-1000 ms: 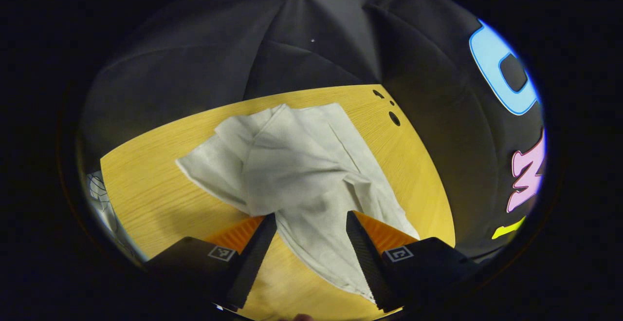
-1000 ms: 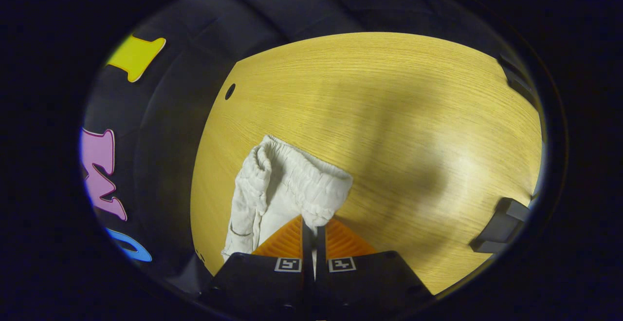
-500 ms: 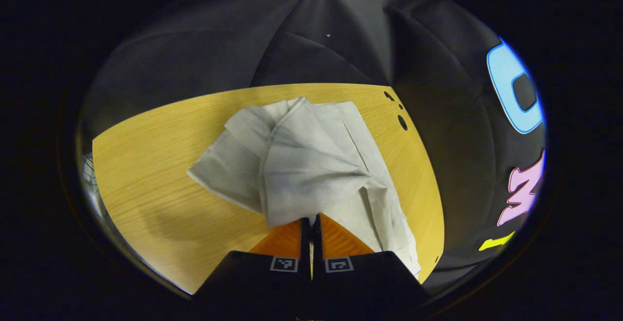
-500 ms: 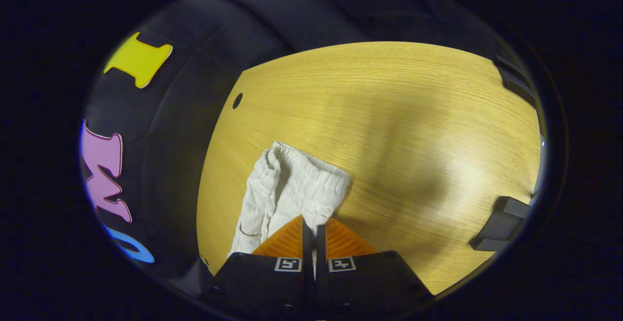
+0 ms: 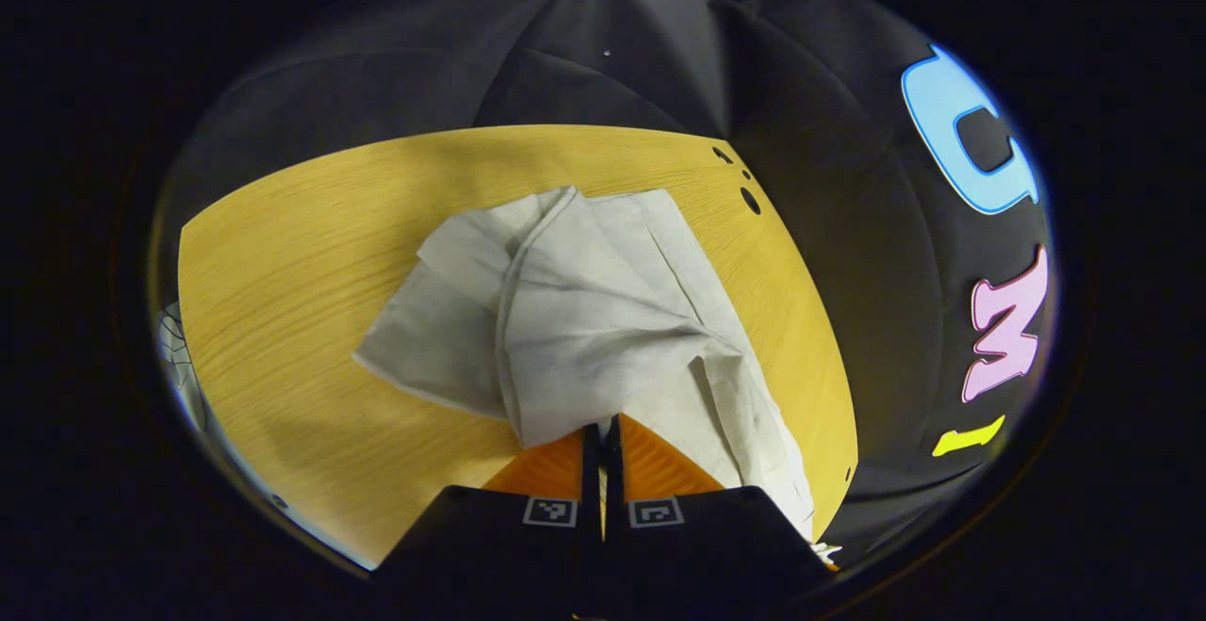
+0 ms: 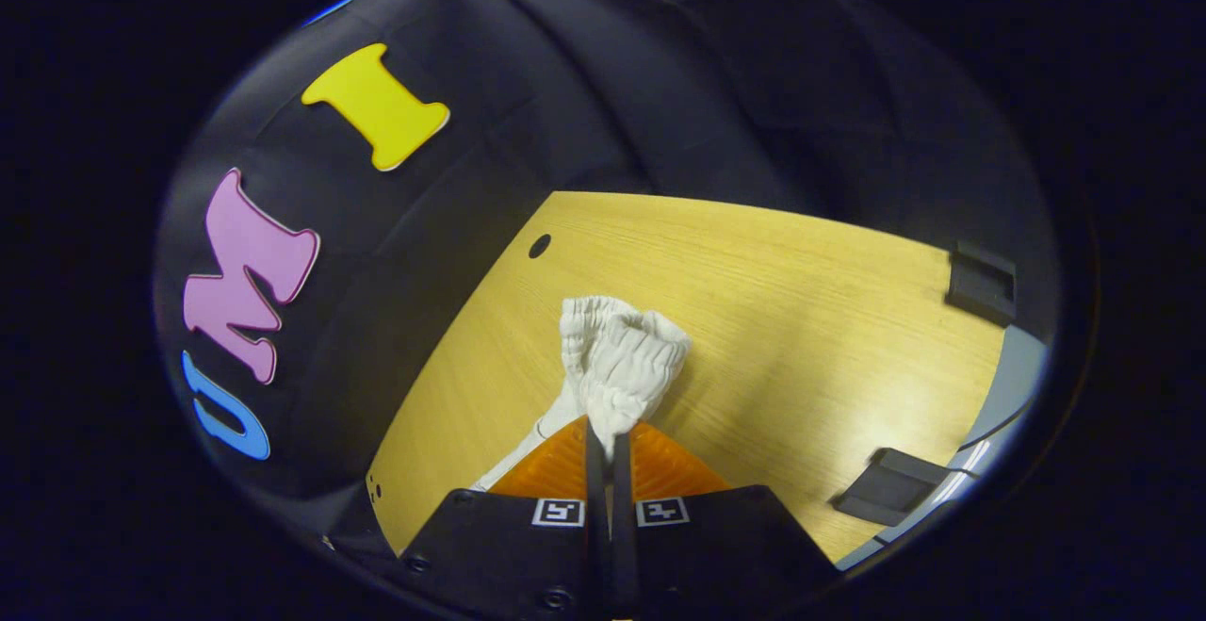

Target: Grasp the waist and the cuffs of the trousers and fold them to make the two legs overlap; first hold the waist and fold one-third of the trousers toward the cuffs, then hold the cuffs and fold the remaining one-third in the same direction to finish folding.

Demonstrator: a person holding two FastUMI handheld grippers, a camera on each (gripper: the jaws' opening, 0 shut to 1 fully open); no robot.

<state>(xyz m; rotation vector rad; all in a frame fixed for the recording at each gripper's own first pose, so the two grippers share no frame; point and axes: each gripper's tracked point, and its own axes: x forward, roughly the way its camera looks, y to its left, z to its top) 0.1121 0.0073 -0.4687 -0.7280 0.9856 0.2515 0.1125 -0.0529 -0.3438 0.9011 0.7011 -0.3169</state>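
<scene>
Lifted since before, right gripper (image 6: 608, 437) pinches trousers (image 6: 617, 367) waist; left gripper (image 5: 601, 437) clamps cuff.

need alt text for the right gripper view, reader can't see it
The right gripper is shut on the gathered elastic waist of pale trousers, bunched just past its fingertips above a wooden table. Black booth cloth hangs behind.

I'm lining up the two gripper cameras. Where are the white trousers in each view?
Left gripper view: trousers spread across the middle, running down into the left gripper.
Right gripper view: bunched elastic waist at lower centre, pinched by the right gripper.
Shared landmark: the wooden table.
</scene>
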